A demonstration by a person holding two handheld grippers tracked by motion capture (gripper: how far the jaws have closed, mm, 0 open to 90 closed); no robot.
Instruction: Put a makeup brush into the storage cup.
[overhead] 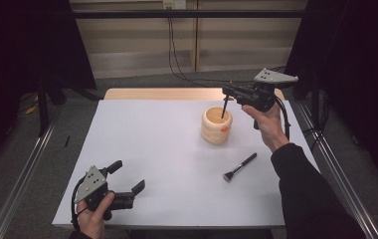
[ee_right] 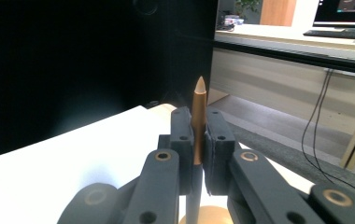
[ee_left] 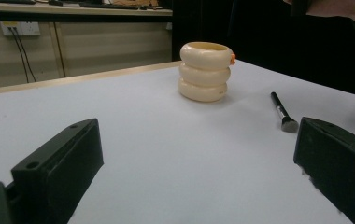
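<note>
So the table (overhead: 167, 164) has a plain white top with a strip of light wood showing along the far edge, and sitting right on it are a cream ribbed holder (overhead: 216, 126) toward the back right and a black makeup brush (overhead: 240, 167) lying flat nearer the front.

Left gripper (overhead: 127, 185) low, jaws spread wide; right gripper (overhead: 225, 99) raised, jaws clamped together, pointing down.
</note>
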